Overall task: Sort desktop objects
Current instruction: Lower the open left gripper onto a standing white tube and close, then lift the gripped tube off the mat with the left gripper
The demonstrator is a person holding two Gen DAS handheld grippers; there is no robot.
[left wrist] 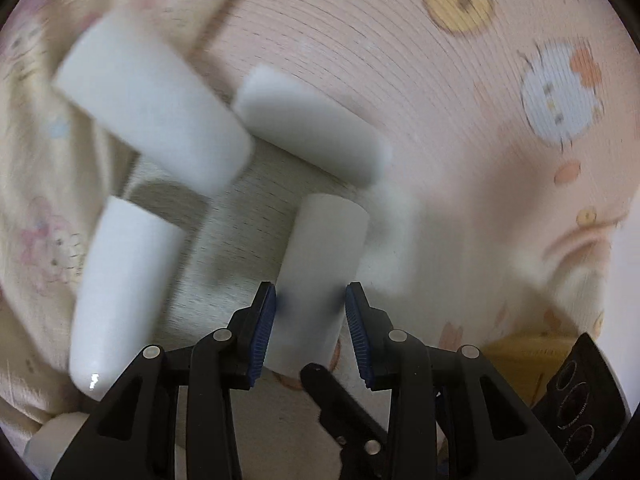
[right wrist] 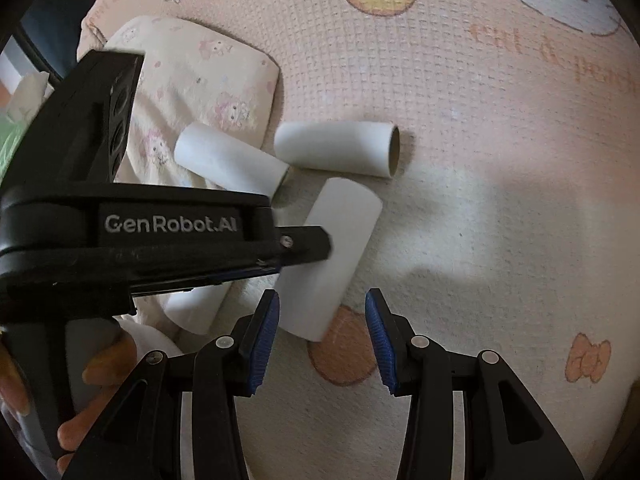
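Both wrist views close above the mat point(right wrist: 460, 80), sharing the nearest tube point(left wrist: 320, 272).

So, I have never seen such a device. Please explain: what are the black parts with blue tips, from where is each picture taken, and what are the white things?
Each picture comes from a small camera mounted on a hand-held claw, looking forward along its two fingers. A person holds one claw in each hand; there is no robot arm.

The left camera shows the left claw, open, its blue pads on either side of a white cardboard tube without clearly squeezing it. This view is blurred.

The right camera shows the right claw, open and holding nothing. The big black object crossing that picture is the left claw seen from outside.

On the pink cartoon-print mat lie several white tubes; one rests partly on a cream cloth.
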